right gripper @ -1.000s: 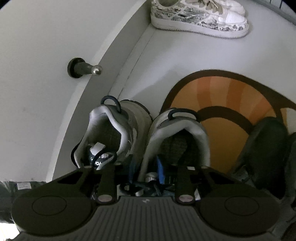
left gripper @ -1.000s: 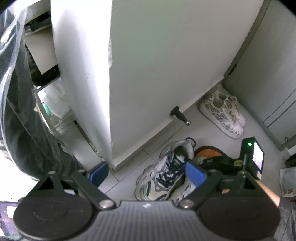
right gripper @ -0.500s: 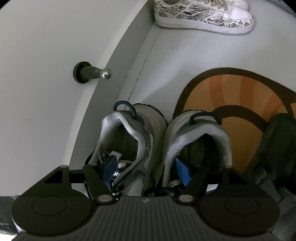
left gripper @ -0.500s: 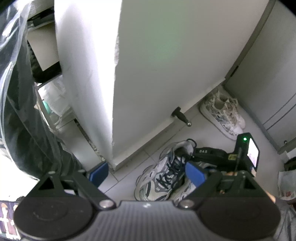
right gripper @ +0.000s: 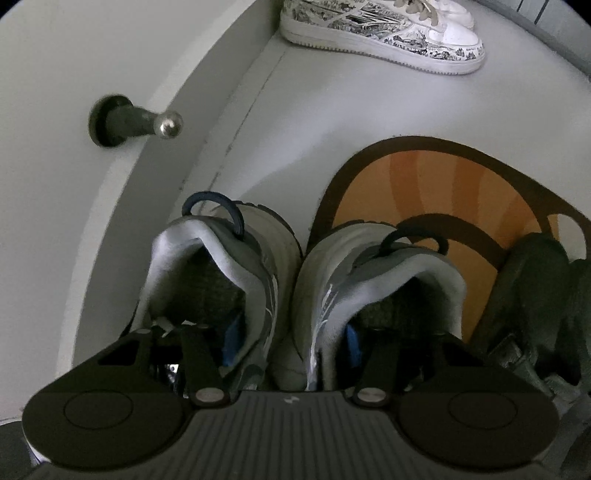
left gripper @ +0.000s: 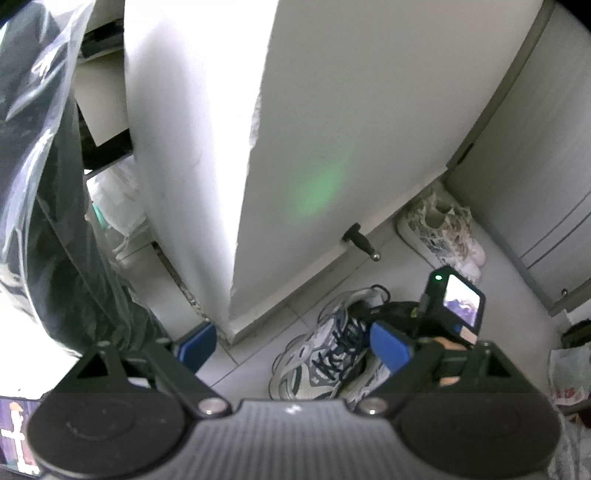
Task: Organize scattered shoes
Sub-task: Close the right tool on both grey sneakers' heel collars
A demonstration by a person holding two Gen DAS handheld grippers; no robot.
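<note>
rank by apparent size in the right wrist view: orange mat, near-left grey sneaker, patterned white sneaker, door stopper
1. orange mat
2. grey sneaker, though nearness to the camera inflates it
3. patterned white sneaker, farther off, likely similar in true size
4. door stopper

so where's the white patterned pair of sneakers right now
The white patterned sneakers sit at the top of the right wrist view, on the floor along the wall's base, beyond the door stopper and orange mat.

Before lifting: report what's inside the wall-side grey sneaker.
Inside: a blue pad of the right gripper, jaws closing around this grey sneaker's inner wall; its toe is covered.
</note>
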